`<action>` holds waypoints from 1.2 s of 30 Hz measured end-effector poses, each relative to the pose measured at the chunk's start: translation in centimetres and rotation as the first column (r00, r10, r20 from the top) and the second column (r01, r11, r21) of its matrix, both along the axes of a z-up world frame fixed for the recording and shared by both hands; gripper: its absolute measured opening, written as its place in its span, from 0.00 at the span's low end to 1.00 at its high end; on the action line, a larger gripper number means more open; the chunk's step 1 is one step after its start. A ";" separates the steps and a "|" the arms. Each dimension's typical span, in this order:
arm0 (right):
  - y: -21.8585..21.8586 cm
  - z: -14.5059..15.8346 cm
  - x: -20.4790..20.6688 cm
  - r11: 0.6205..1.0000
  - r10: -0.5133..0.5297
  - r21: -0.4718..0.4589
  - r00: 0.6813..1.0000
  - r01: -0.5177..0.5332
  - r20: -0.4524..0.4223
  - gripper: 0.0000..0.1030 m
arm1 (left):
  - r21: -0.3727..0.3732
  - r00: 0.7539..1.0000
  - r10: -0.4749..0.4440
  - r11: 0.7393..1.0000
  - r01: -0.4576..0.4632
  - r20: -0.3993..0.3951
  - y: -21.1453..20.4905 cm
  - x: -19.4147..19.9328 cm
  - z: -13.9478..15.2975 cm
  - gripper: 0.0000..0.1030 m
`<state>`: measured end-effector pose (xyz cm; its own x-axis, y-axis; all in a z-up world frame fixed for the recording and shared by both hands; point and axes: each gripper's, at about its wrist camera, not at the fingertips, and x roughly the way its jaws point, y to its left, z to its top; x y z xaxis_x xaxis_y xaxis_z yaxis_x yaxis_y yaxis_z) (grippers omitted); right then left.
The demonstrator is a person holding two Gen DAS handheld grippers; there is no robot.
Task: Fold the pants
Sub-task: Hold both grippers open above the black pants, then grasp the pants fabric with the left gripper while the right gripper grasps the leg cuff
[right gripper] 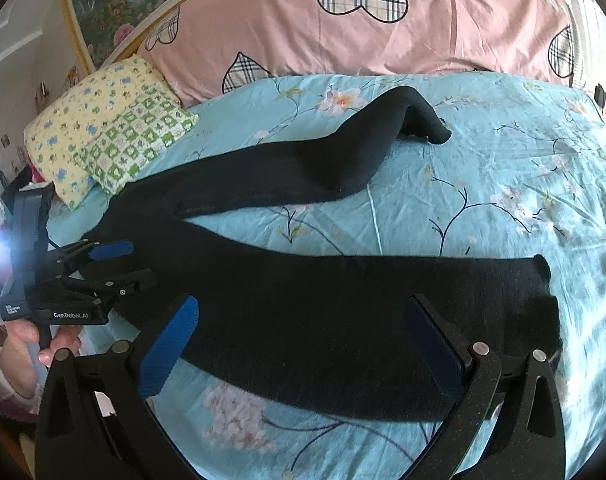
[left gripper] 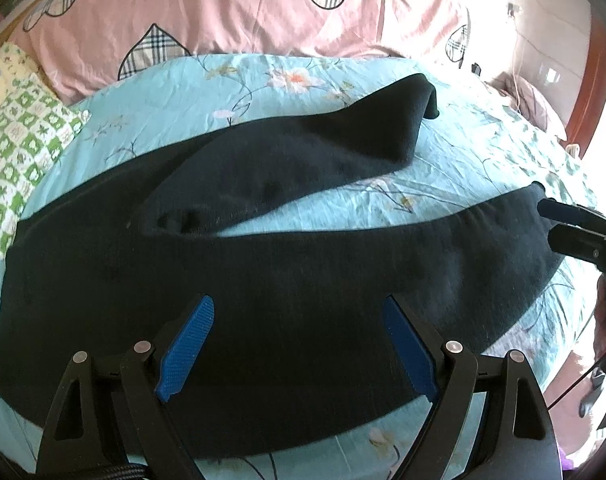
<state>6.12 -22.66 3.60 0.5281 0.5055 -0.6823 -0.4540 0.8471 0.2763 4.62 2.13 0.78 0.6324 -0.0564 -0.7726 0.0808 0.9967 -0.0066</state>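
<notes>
Black pants (right gripper: 303,300) lie spread on the bed, over a turquoise floral sheet (right gripper: 483,184). The two legs fork apart: the near leg runs straight across in front of both cameras, while the far leg angles away toward the pink heart-print duvet (right gripper: 343,32), its cuff curled over on itself.

Left hand-held gripper (left gripper: 299,344): fingers spread wide, blue pads (left gripper: 187,344) facing each other, nothing between them. It sits over the broad upper part of the pants near the waist. The right wrist view shows the same unit (right gripper: 131,262) from the side, fingers parted, at the waist edge of the fabric; whether the lower finger actually touches the cloth cannot be settled from this angle. A person's hand (right gripper: 35,340) grips its handle.

Right hand-held gripper (right gripper: 303,344): also wide open, empty, positioned over the near leg short of its cuff. In the left wrist view it (left gripper: 551,222) enters from the right edge with fingers apart, the tips at the cuff end of the near leg.

A yellow floral pillow (right gripper: 87,120) with a green checked pillow (right gripper: 143,132) on it rests at the bed's far-left corner, just beside the waist end of the pants.
</notes>
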 end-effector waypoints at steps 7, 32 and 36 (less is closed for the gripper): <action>-0.4 0.3 2.3 1.000 0.004 0.008 1.000 -0.004 -0.009 0.99 | 0.026 1.000 -0.025 0.999 0.025 0.011 0.0 2.1 0.5 0.84; -5.4 2.3 17.3 0.977 -0.152 0.125 0.975 0.173 -0.164 0.73 | 0.146 0.975 -0.220 0.966 0.215 0.020 -0.4 16.3 3.6 0.82; -5.4 2.7 19.7 0.970 -0.184 0.123 0.966 0.208 -0.182 0.73 | 0.153 0.964 -0.264 0.953 0.262 -0.005 -0.2 19.1 2.9 0.82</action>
<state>25.87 -28.09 6.28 0.5098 0.5002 -0.6999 -0.2196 0.8623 0.4564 23.70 1.96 3.70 0.6226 -0.1061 -0.7753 0.3392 0.9295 0.1451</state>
